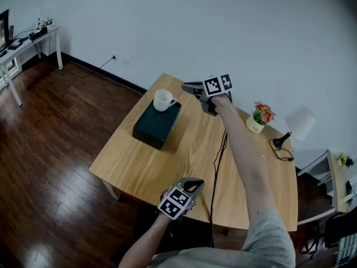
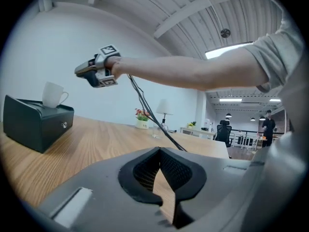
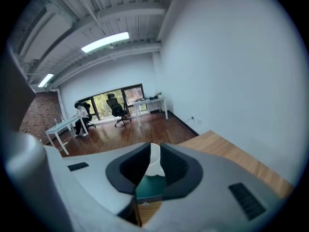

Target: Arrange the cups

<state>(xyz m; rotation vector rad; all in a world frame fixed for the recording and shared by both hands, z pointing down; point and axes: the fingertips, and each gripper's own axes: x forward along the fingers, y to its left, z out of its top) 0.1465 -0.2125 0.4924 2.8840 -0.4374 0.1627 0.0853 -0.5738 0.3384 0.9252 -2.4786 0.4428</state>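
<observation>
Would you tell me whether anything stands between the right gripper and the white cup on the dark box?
Nothing visible does. The right gripper hangs above the table beside the white cup on the dark box, with only open air between them; its own view shows the cup straight through its parted jaws.

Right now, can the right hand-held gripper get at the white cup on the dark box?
Probably yes. The right hand-held gripper hangs beside the white cup, jaws slightly apart and empty, nothing standing between the two. The cup sits alone on the dark box, handle toward the gripper.
</observation>
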